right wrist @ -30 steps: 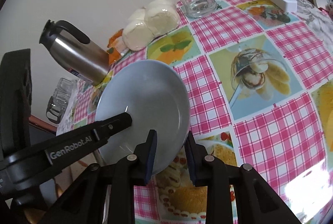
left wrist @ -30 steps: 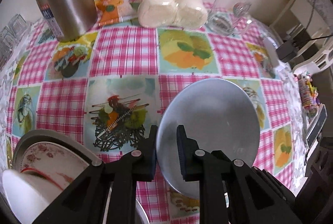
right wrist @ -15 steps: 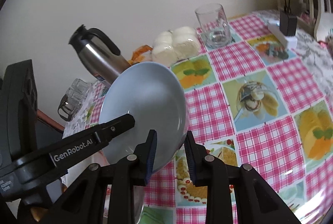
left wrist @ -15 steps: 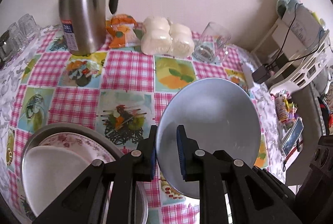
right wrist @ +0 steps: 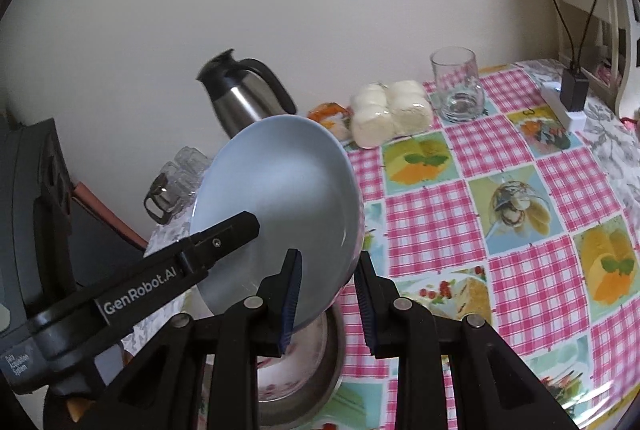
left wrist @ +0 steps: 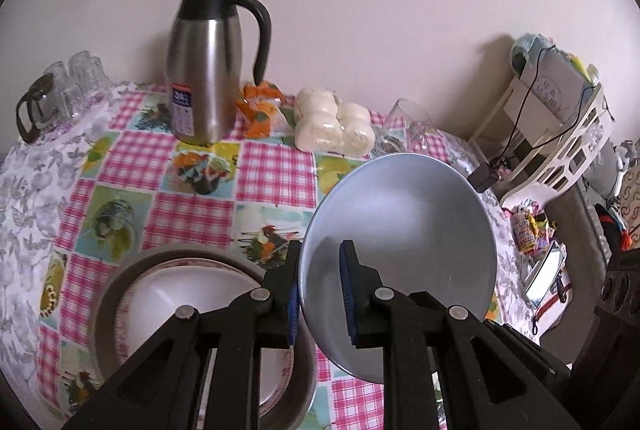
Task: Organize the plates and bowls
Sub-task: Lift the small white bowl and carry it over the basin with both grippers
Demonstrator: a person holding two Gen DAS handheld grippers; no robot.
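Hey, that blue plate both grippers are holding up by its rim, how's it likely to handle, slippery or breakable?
The blue plate looks glazed and glossy, so probably slippery at the rim. It keeps its shape tilted between the left gripper and right gripper, so it is stiff, likely ceramic and chippable if it drops onto the stacked dishes.

Right gripper [right wrist: 326, 296] clamps near rim of pale blue plate [right wrist: 280, 198]; plate tilted, held clear of table. Left gripper [right wrist: 236, 230] reaches in from left, one finger lying across plate's face. Below plate: metal basin [right wrist: 328, 362] holding flowered dish [right wrist: 296, 378]. On pink checked tablecloth [right wrist: 520, 270] by wall: steel thermos jug [right wrist: 244, 90], wrapped white buns [right wrist: 390, 112], orange packet [right wrist: 330, 114], empty glass [right wrist: 456, 90]. Glass mugs [right wrist: 176, 182] at left edge. White power strip [right wrist: 564, 108] far right.
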